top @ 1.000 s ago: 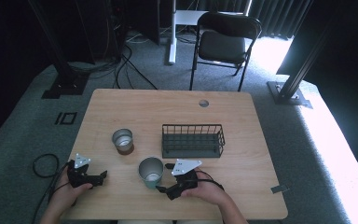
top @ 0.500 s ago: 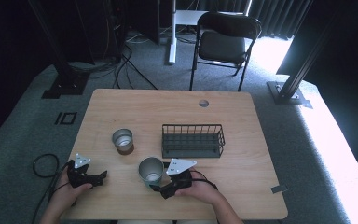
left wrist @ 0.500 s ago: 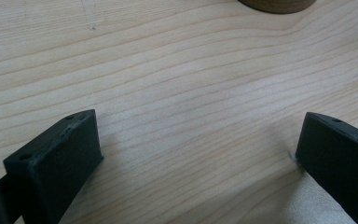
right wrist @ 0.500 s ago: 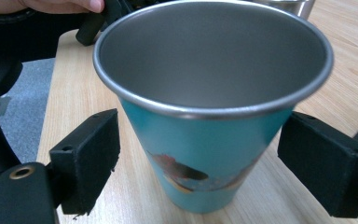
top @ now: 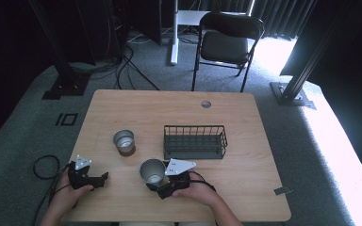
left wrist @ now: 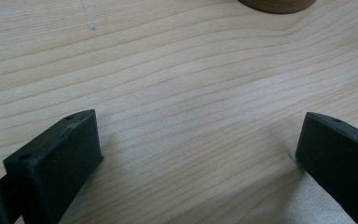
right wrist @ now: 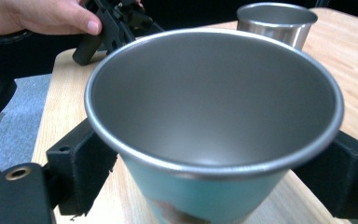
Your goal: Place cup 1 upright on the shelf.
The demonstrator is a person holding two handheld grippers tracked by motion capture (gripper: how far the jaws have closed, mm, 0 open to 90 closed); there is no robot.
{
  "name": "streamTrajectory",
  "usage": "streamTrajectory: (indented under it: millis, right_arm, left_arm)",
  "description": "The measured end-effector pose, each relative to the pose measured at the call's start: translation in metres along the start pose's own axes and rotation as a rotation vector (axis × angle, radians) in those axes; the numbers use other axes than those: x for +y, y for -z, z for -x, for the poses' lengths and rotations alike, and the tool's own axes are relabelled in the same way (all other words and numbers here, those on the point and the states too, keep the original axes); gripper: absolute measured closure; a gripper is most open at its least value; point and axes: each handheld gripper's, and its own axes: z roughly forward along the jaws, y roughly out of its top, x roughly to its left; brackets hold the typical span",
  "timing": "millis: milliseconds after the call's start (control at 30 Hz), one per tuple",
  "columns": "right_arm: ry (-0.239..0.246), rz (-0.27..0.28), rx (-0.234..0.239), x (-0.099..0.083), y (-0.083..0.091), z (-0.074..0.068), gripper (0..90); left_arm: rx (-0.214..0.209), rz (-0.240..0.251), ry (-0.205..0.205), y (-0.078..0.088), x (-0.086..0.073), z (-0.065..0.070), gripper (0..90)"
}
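Right gripper view: unmarked teal cup.

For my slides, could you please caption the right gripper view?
Right claw straddling a teal-sided steel cup.

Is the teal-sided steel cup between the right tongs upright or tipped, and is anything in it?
Upright and empty: the teal-sided steel cup stands mouth-up on the wooden table, its bare metal inside visible between the right tongs.
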Motion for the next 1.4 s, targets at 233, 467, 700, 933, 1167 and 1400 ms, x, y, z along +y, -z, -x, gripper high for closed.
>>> streamTrajectory:
  millis: [233,467,700,933,1167,1400]
  right_arm:
    - [-0.002,0.031,-0.009,0.003,-0.002,-0.001,11.5]
    - [-0.017,0.048,-0.020,0.002,-0.004,-0.004,12.9]
    - [-0.041,0.032,0.000,0.006,-0.003,-0.006,13.1]
    - [-0.058,0.047,-0.025,0.014,0.001,-0.005,13.1]
    - [-0.062,0.050,-0.013,0.025,0.006,-0.007,13.2]
    - [-0.069,0.068,-0.025,0.036,0.011,-0.007,13.2]
  left_arm:
    - [0.000,0.000,0.000,0.000,0.000,0.000,0.5]
    - [0.000,0.000,0.001,0.000,0.000,0.000,0.5]
    - [0.000,0.000,0.001,0.000,0.000,0.000,0.5]
    - [0.000,0.000,0.000,0.000,0.000,0.000,0.5]
    - [0.000,0.000,0.000,0.000,0.000,0.000,0.5]
    - [0.000,0.000,0.002,0.000,0.000,0.000,0.5]
